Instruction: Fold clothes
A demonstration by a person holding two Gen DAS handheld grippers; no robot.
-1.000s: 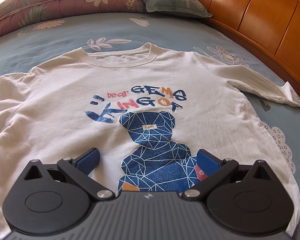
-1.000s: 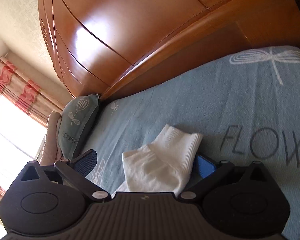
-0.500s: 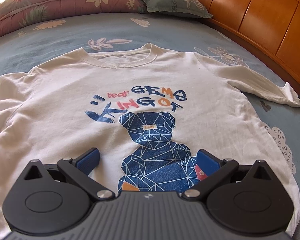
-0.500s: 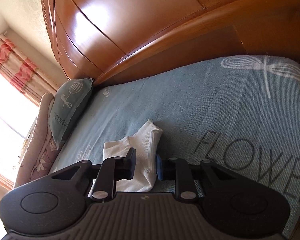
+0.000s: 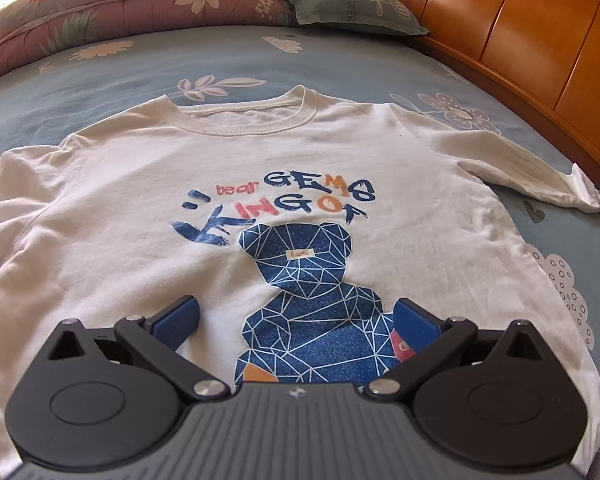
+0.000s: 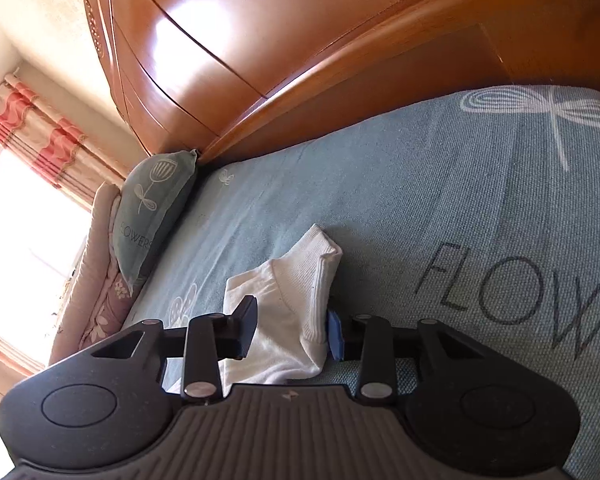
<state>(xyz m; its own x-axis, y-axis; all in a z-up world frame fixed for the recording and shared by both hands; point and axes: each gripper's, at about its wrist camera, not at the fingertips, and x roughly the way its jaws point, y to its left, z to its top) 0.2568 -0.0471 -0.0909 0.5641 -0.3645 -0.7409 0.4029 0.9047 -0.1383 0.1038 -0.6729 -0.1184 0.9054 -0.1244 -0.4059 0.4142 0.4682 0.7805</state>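
Left wrist view: left gripper (image 5: 296,320) angled down over white bear-print T-shirt (image 5: 140,216) spread flat on blue bedsheet (image 5: 148,64), fingers wide, nothing between. Right wrist view: right gripper (image 6: 291,330) low, tilted slightly down, jaws opening, ribbed sleeve cuff (image 6: 312,276) between them.

Home bedroom. Bed w/ blue-grey floral bedsheet (image 5: 228,56) fills the left wrist view; folded pink floral quilt (image 5: 120,4) at 11 o'clock, grey-green "FLOWERS" pillow (image 5: 348,4) at 1 o'clock, glossy orange wooden headboard (image 5: 532,40) running along 2–3 o'clock. Right wrist view: same headboard towering at 12, bright window (image 6: 16,216) w/ pink-striped curtain (image 6: 36,136) at 9 o'clock, pale textured wall (image 6: 40,12) at 11.
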